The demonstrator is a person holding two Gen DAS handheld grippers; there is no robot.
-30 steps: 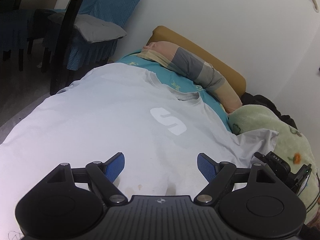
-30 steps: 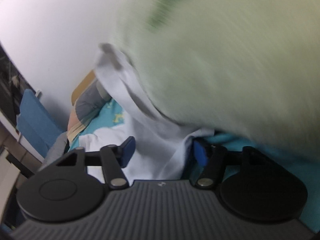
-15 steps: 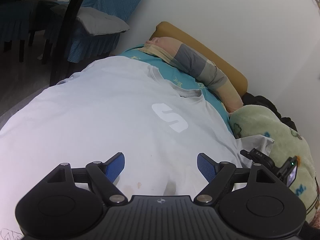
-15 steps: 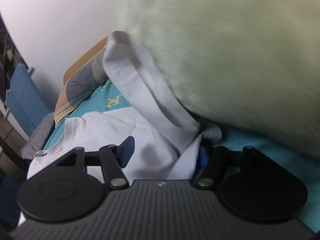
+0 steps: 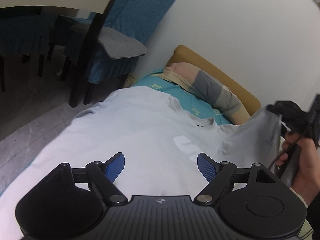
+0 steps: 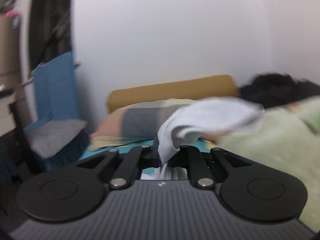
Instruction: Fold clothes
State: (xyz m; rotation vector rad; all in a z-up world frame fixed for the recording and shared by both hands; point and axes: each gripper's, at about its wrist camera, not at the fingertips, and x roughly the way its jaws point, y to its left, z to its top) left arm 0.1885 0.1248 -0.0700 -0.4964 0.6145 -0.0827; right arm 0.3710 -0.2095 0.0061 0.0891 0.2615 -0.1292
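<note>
Bed point(image 5: 176, 92), teal sheet; T-shirt point(image 5: 140, 132) spread; right gripper point(image 6: 165, 156) just clenched sleeve, blurred; left gripper point(image 5: 161, 165) released.

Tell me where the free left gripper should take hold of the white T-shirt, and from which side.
Probably the far sleeve at the bed's edge, approached from above. The T-shirt lies flat there, mirroring the sleeve that the right gripper has just closed on and lifted. The left gripper hovers open over the shirt's middle, holding nothing.
</note>
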